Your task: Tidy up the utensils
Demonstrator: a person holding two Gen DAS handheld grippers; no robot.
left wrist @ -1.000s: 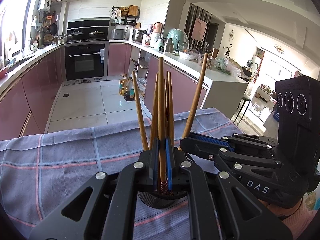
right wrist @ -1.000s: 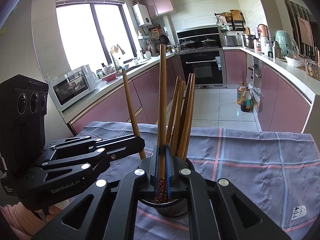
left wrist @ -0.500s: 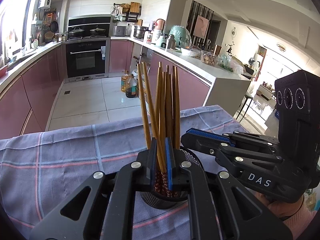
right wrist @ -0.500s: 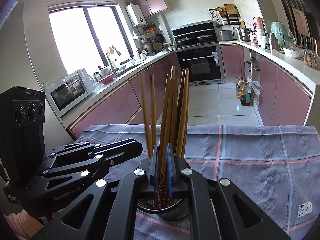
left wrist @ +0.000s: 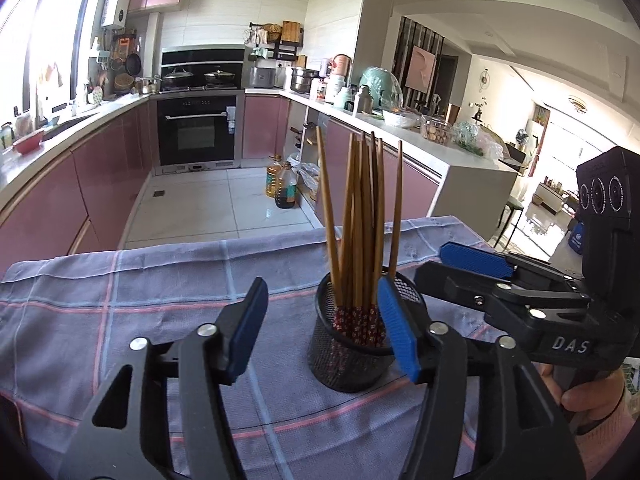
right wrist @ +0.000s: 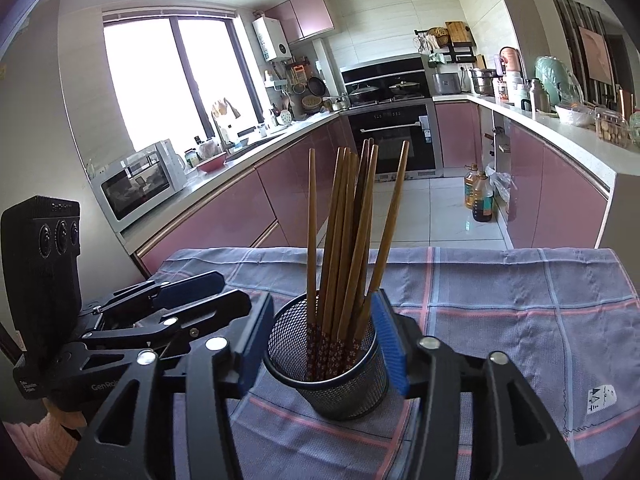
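Observation:
A black mesh cup (left wrist: 348, 360) (right wrist: 340, 392) stands on the checked cloth with several wooden chopsticks (left wrist: 360, 220) (right wrist: 344, 220) upright in it, patterned ends down. My left gripper (left wrist: 322, 300) is just in front of the cup. Its jaws are opening, and the blue pads (left wrist: 244, 328) touch no chopstick. My right gripper (right wrist: 322, 308) faces the cup from the other side. Its jaws are opening too, with the cup's rim showing between the fingers and the chopsticks free. Each gripper shows in the other's view, the right one (left wrist: 436, 268) and the left one (right wrist: 230, 292), both beside the cup.
The grey-blue checked cloth (left wrist: 120, 300) (right wrist: 520, 300) covers the table, whose far edge drops to a tiled kitchen floor. A hand in a pink sleeve (left wrist: 592, 400) (right wrist: 52, 432) holds each gripper. A white label (right wrist: 598, 398) is sewn on the cloth at the right.
Both grippers were shut on a chopstick over the cup. The chopsticks sank into the cup, then both pairs of jaws spread wide and let go.

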